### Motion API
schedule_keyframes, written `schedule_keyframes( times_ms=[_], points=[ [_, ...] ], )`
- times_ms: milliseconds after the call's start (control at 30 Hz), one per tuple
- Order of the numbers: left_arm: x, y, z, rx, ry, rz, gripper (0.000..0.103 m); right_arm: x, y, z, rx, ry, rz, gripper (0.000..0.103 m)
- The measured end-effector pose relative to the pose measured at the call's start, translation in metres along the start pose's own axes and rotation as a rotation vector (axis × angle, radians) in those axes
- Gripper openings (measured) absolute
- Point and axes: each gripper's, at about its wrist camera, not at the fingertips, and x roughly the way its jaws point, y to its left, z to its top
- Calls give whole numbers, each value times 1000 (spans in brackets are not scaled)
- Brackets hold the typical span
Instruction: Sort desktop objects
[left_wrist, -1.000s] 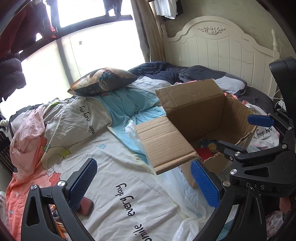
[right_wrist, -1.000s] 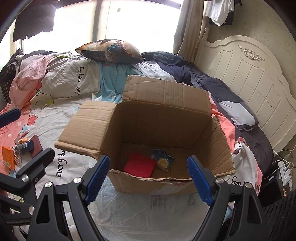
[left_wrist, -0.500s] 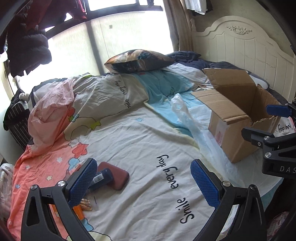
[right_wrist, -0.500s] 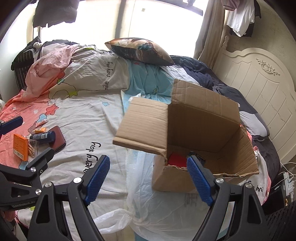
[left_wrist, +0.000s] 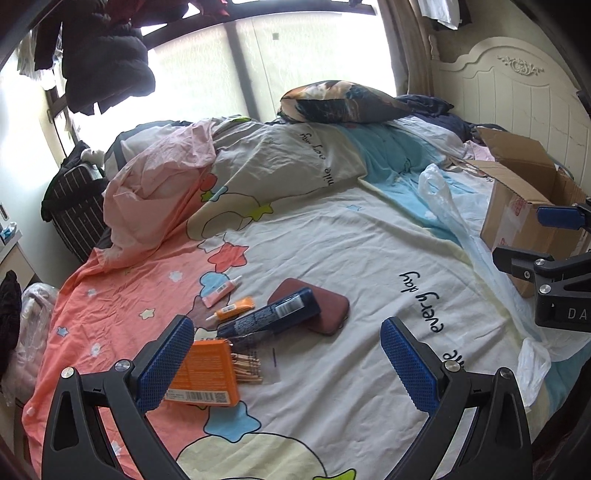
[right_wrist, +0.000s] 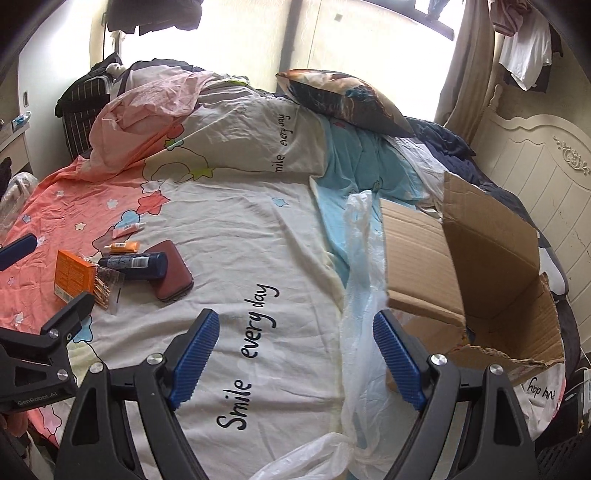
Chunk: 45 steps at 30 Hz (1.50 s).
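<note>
Left wrist view: left gripper (left_wrist: 288, 363) fingers spread wide, holding nothing, above the orange box (left_wrist: 203, 373), dark blue tube (left_wrist: 269, 317) and maroon case (left_wrist: 317, 308) on the bed (left_wrist: 351, 258). Right wrist view: right gripper (right_wrist: 295, 356) fingers wide apart, empty, beside the cardboard box (right_wrist: 480, 266).

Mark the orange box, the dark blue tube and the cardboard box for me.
orange box (left_wrist: 201, 373), left wrist view, middle of its top face
dark blue tube (left_wrist: 269, 315), left wrist view, mid-body
cardboard box (right_wrist: 491, 236), right wrist view, inner face of upright flap
</note>
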Motion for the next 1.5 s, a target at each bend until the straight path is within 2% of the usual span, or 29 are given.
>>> schedule_keyframes(
  times_ms=[433, 567, 633, 900, 1200, 1500],
  points=[
    [25, 64, -39, -89, 66, 65, 103, 32, 62, 4, -73, 47, 63, 83],
    [35, 78, -50, -114, 87, 77, 103, 34, 76, 3, -91, 32, 47, 83],
    [40, 83, -56, -126, 98, 82, 103, 34, 84, 3, -99, 31, 70, 83],
    [53, 100, -71, -143, 124, 97, 103, 49, 115, 0, -142, 57, 122, 83],
    [64, 114, -81, -139, 138, 119, 103, 77, 138, -2, -126, 97, 239, 83],
    [82, 119, -86, -155, 154, 74, 103, 96, 161, 0, -117, 119, 319, 83]
  ],
)
